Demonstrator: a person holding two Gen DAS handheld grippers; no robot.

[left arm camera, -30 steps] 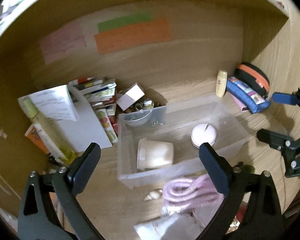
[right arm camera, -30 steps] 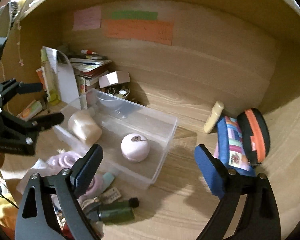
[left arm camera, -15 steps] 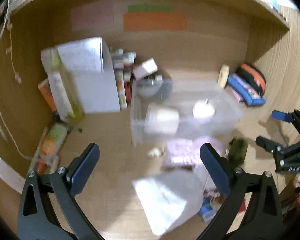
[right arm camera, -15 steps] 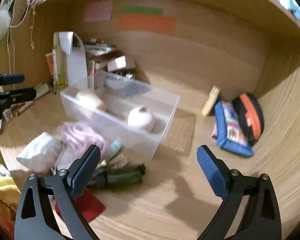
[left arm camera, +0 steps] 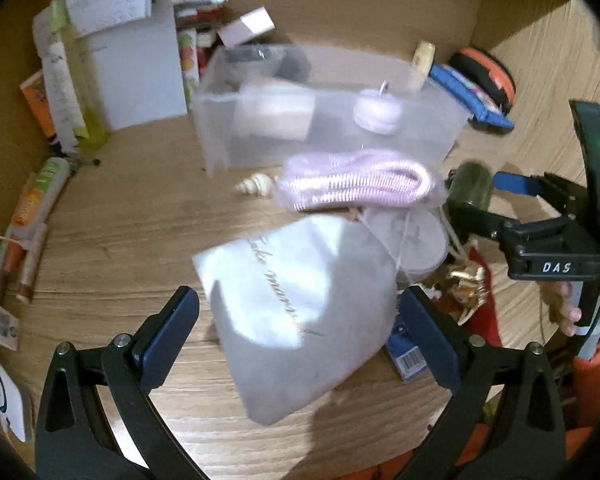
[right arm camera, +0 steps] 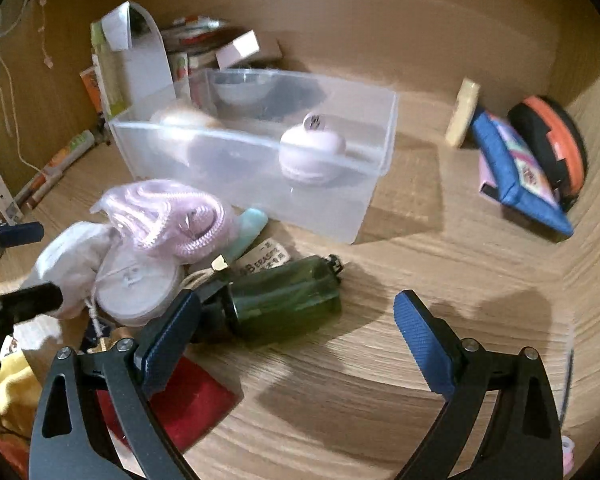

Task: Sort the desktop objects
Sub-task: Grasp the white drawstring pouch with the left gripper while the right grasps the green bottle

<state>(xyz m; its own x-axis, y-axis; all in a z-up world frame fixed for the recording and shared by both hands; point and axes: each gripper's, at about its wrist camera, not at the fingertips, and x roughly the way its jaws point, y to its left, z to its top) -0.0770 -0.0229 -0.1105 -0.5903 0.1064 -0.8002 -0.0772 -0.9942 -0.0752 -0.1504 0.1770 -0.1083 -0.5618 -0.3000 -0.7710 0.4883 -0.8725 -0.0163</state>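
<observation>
The left gripper (left arm camera: pixel 298 328) is spread wide and holds nothing, poised over a soft white fabric pouch (left arm camera: pixel 300 312) lying on the wooden desk (left arm camera: pixel 120 232). The right gripper (right arm camera: pixel 296 332) is likewise released and empty, just beside a dark green plastic bottle (right arm camera: pixel 280 300) lying on its side. Behind them a coiled pink cord (left arm camera: pixel 356 186) rests against a clear plastic bin (right arm camera: pixel 352 200) containing a round lilac case (right arm camera: pixel 312 152).

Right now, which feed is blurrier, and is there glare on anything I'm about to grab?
Left wrist view: blurrier overall; a bright patch washes out the white pouch. Right wrist view: sharper; green bottle reads clearly, clear bin smeared, gripper shadows on the desk.
</observation>
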